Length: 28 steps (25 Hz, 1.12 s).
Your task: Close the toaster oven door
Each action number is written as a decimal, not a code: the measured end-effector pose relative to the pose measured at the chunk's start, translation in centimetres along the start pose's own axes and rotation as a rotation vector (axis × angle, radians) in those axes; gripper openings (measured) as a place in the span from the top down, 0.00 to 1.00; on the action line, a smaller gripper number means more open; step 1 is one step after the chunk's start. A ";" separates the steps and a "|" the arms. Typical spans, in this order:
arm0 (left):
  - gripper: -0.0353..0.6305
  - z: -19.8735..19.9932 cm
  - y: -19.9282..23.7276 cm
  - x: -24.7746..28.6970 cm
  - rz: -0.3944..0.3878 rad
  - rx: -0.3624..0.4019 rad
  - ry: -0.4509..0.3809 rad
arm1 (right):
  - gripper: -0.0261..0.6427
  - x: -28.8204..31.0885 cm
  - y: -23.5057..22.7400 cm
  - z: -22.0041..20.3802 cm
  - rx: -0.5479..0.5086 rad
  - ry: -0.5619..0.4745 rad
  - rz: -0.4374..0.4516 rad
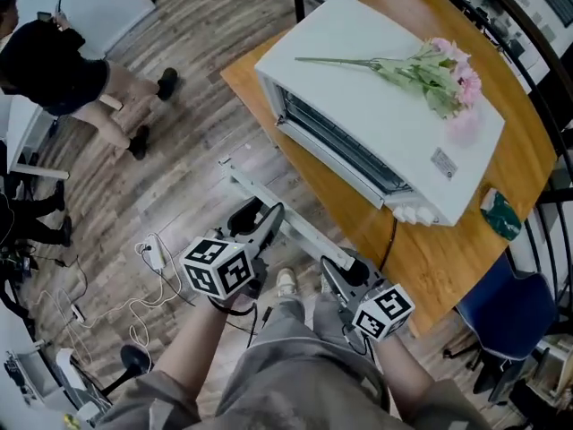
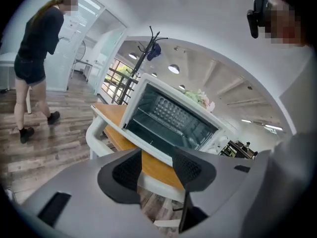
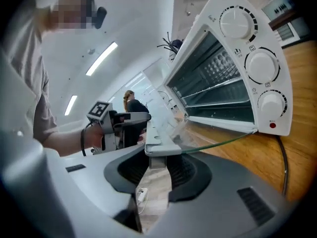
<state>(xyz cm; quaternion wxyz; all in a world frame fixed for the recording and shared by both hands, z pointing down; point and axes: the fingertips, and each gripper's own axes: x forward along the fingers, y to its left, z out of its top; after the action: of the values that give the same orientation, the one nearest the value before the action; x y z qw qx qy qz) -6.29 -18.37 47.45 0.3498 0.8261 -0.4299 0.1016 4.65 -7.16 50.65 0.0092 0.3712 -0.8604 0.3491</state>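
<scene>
Right gripper view shows the right gripper (image 3: 159, 171) closed on the white door handle (image 3: 161, 145) of the toaster oven (image 3: 237, 78). The oven's glass door (image 3: 218, 135) lies open, roughly level, out past the edge of the wooden table (image 3: 277, 157). Beside it, the left gripper (image 2: 156, 165) has its jaws wide apart with nothing gripped, facing the oven's open front.
</scene>
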 end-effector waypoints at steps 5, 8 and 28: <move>0.63 3.1 -1.6 0.9 0.021 0.011 -0.034 | 0.77 -0.3 -0.2 3.5 0.126 -0.014 0.014; 0.63 4.4 -2.4 1.3 0.038 0.017 -0.062 | 0.77 -0.7 -0.4 5.2 0.181 -0.040 0.025; 0.65 10.6 -8.7 6.3 0.084 0.384 -0.136 | 0.72 -2.3 -4.3 15.1 0.441 -0.290 0.081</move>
<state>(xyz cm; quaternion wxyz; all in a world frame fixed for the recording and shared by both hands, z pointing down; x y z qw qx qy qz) 2.91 -26.08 38.36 0.1515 0.8640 -0.4592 0.1403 12.77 -16.96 41.15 -0.2091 0.3756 -0.7700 0.4715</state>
